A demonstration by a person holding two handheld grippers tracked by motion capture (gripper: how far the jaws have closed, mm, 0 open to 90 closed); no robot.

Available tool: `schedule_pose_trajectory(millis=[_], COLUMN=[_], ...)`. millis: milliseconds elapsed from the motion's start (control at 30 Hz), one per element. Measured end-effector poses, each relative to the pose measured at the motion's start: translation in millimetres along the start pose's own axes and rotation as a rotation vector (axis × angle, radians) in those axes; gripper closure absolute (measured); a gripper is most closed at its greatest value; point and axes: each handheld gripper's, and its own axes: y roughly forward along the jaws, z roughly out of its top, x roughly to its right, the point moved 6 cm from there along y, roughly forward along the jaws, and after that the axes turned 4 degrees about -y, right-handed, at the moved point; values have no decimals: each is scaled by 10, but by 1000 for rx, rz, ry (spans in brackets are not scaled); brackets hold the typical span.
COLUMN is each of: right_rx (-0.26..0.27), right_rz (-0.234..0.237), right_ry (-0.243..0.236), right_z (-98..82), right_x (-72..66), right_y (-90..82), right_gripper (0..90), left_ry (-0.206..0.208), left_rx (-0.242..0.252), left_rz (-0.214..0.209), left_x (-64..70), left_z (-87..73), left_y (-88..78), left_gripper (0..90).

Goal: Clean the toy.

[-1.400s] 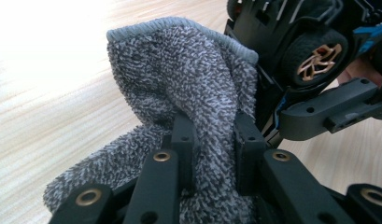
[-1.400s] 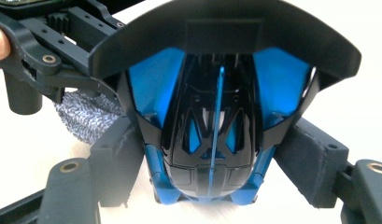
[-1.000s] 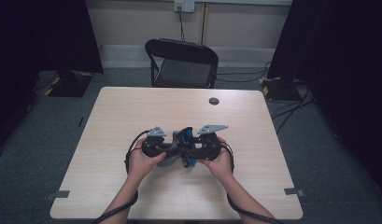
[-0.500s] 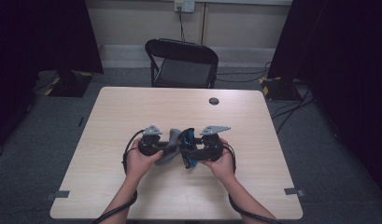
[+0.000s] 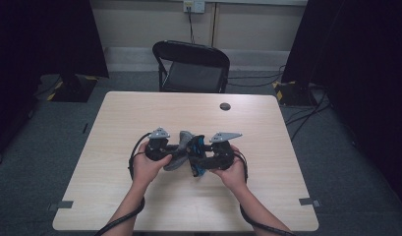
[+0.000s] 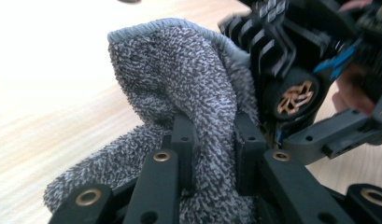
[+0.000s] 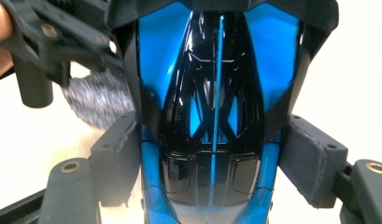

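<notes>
Cloth met blue car
Left gripper [image 6: 211, 144] pinched the grey cloth [image 6: 179, 84]; right gripper [image 7: 216, 154] clasped the unmarked blue-black toy car [image 7: 212, 93].

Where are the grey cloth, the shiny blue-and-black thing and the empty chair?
grey cloth [image 6: 179, 79], left gripper view, its looped upper fold.
blue-and-black thing [image 7: 212, 107], right gripper view, its glossy black middle.
chair [image 5: 193, 76], high view, its seat.

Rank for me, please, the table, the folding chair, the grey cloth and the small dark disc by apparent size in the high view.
1. table
2. folding chair, though it stands farther off
3. grey cloth
4. small dark disc
</notes>
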Motion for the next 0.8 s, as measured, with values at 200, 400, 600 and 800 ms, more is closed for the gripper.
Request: schedule_pose_trajectory(millis=[200, 400, 600, 800], right_rx=[7, 14, 24, 28], right_rz=[-7, -19, -26, -23], right_ry=[10, 19, 29, 32], right_z=[0, 1, -5, -11], right_x=[19, 35, 54, 59], right_y=[-7, -6, -10, -17], right_gripper=[272, 272, 272, 272], left_ry=[1, 0, 8, 4], left_rx=[-34, -75, -124, -123], left_rz=[-11, -19, -31, -23], left_x=[31, 59, 93, 61], left_z=[-87, -208, -340, -363], left_y=[75, 147, 201, 126], left_gripper=[746, 746, 746, 744])
